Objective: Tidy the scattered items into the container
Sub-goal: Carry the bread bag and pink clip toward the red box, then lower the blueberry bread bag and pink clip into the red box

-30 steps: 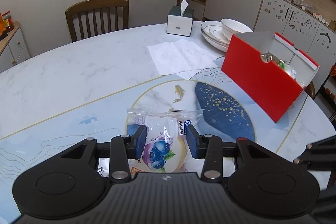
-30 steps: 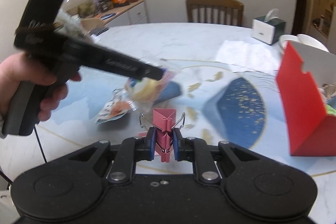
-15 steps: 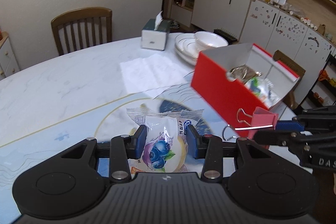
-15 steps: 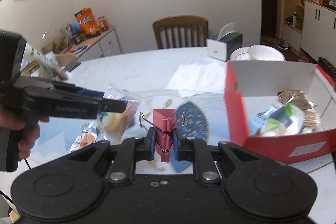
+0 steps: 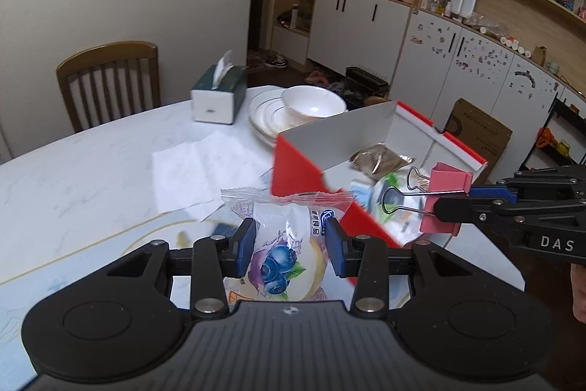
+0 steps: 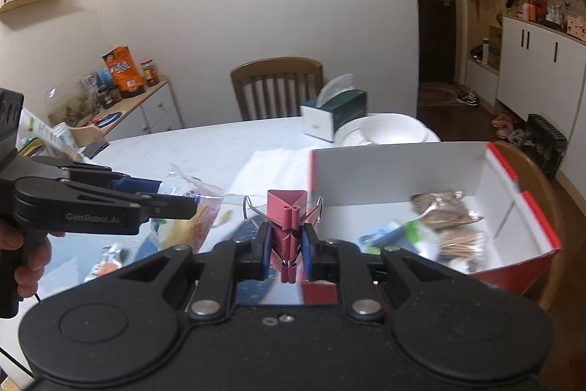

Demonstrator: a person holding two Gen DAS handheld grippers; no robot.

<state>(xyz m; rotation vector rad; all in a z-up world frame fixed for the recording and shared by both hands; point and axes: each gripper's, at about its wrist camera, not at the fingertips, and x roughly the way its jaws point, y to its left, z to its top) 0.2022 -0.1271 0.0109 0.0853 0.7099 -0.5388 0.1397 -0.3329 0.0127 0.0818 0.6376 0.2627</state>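
Claws carry both loads clear of the marble desk (image 5: 91,149). Left claw (image 5: 289,246) clamps a clear blueberry snack packet (image 5: 282,244); right claw (image 6: 286,248) pinches a pink metal binder clip (image 6: 285,218) over the open red cardboard box (image 6: 527,200), likely for dropping in.

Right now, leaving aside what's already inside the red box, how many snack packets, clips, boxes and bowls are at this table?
Snack packets: 2 (blueberry packet in the left gripper; small packet on the table)
Clips: 1 (pink binder clip in the right gripper)
Boxes: 2 (red box; tissue box)
Bowls: 1 (white bowl)
Total: 6
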